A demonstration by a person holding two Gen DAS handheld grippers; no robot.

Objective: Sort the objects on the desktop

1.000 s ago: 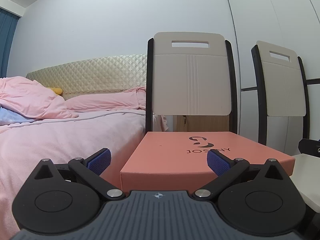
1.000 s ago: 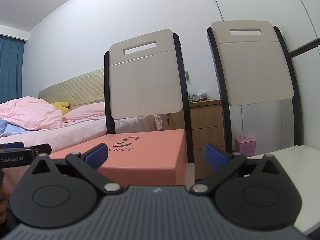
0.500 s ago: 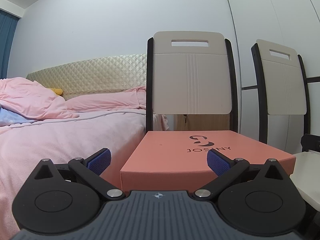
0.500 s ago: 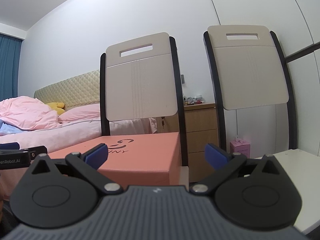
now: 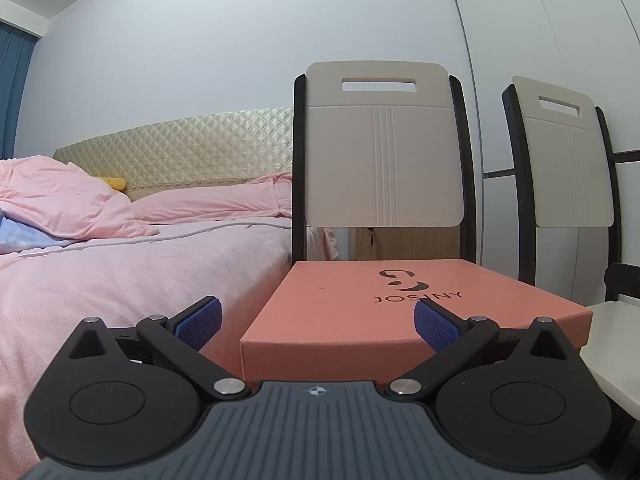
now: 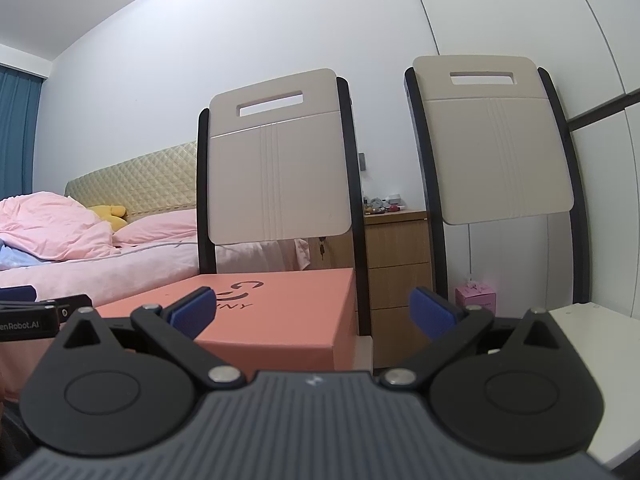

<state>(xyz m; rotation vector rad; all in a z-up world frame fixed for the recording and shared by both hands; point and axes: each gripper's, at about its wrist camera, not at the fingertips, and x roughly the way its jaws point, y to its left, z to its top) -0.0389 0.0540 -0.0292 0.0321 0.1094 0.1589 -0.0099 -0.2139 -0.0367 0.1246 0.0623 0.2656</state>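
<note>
Shoebox (image 5: 384, 312) in salmon pink, lid on and printed JOSINY, sits straight ahead of both cameras, in front of the left of two cream folding chairs (image 5: 382, 152) and beside the pink bed (image 5: 132, 264). What carries it is cut off below the frame. Over the last second almost nothing shifts in the left wrist view; the right wrist view swings slightly, so the chairs and the wooden nightstand (image 6: 396, 264) slide a little rightward. I judge the sorting has not begun. The left gripper (image 5: 318, 322) and the right gripper (image 6: 312, 312) both stand wide apart, holding nothing, short of the box. A white desk (image 6: 592, 344) shows only as a corner at right, and no smaller desktop objects are in sight. Items on the nightstand are too small to name.
</note>
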